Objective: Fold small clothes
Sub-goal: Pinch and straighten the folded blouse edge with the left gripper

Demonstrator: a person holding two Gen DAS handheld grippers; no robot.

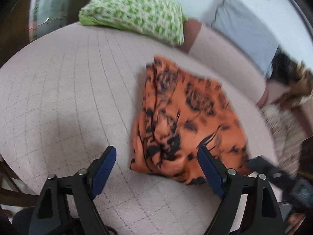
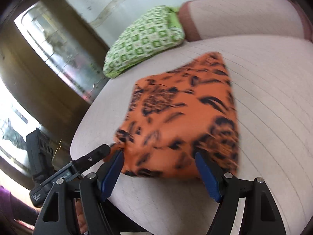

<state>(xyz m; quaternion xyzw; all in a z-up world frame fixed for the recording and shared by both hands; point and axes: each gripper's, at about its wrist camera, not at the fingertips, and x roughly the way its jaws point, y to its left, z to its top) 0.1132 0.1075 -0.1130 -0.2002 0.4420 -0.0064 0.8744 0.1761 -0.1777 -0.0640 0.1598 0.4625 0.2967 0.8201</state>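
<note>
The orange garment (image 1: 185, 129) is lying folded into a rough square on the pale quilted cushion (image 1: 64, 98), toward four o'clock of the green patterned pillow (image 1: 137, 15). The left gripper (image 1: 156, 168) is hovering with its fingers apart and empty at the cloth's near edge; the right gripper (image 2: 158, 170) is likewise standing spread, nothing between its pads. To finish neatly, both should be pressing the edges flat and squaring the corners. No containers are showing.
</note>
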